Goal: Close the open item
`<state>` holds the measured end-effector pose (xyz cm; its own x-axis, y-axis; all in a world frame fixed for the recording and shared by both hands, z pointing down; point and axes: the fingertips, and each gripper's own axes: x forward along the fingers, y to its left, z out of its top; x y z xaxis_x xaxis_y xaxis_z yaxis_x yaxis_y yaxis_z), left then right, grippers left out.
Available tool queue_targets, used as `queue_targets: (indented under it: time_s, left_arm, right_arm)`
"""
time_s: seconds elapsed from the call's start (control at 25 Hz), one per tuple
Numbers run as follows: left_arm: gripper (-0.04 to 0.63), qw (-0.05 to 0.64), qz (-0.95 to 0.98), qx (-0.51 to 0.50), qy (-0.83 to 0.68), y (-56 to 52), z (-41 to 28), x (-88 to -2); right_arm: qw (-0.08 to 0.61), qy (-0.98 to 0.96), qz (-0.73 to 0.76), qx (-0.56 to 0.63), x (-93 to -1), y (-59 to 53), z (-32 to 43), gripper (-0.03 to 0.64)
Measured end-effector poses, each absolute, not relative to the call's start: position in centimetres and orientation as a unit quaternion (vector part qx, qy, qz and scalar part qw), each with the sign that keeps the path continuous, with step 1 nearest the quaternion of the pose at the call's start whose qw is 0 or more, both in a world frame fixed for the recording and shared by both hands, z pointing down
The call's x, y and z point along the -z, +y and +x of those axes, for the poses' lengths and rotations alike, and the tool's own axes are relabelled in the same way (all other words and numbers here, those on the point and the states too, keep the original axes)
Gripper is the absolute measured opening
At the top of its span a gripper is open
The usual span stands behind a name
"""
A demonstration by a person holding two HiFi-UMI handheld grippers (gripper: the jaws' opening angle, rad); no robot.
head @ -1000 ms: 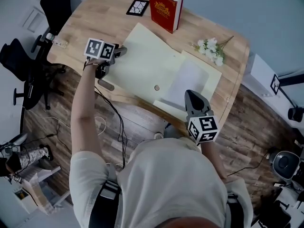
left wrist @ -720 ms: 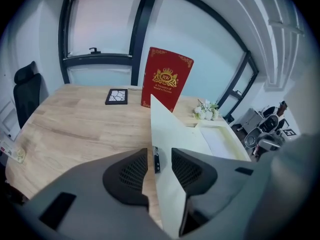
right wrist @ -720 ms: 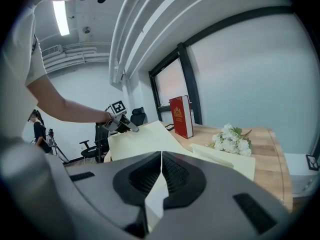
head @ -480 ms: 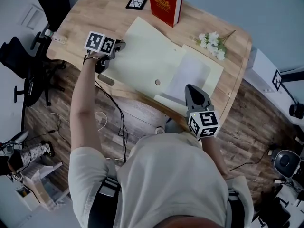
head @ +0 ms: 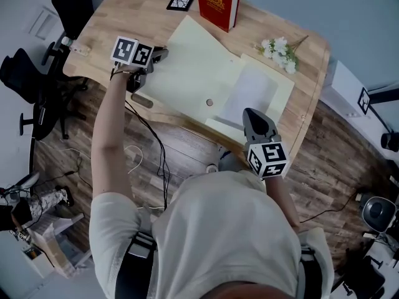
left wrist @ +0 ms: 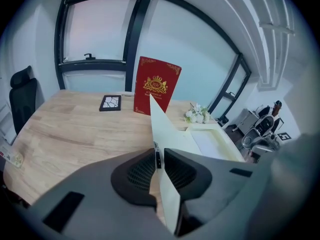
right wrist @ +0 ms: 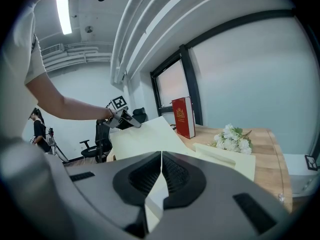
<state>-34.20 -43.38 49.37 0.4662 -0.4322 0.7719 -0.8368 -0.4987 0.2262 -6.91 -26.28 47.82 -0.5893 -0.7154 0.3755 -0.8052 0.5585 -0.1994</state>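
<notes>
A large pale yellow folder lies open on the wooden table (head: pixel 112 23). Its wide cover (head: pixel 193 67) spreads to the left, and a white sheet (head: pixel 249 95) rests in its right half (head: pixel 280 101). My left gripper (head: pixel 163 53) is at the cover's left edge. In the left gripper view the jaws (left wrist: pixel 159 156) are closing, with the thin cover edge (left wrist: pixel 167 134) pinched between the pads. My right gripper (head: pixel 249 112) hovers over the folder's near edge. Its jaws (right wrist: pixel 161 159) are shut with nothing between them. In the right gripper view the cover (right wrist: pixel 145 134) rises slightly toward the left gripper.
A red book (head: pixel 218 2) stands at the table's far edge beside a black-framed tile (head: pixel 181 0). White flowers (head: pixel 278 52) lie beyond the folder's right half. A black office chair (head: pixel 25 83) stands left of the table, and cables hang below its near edge.
The left gripper has edged slightly inward onto the cover's left edge. The right gripper has stayed almost still over the folder's near edge.
</notes>
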Motion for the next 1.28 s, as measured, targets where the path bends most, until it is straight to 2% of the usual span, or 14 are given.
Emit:
queue_targets:
  time_s: [1.28]
  left_arm:
    - [0.063,0.255,0.841,-0.282,-0.384,-39.6,-26.3,-41.8]
  right_arm:
    - [0.119,-0.864,0.464,-0.154,-46.0,-17.6,-6.9,0.02]
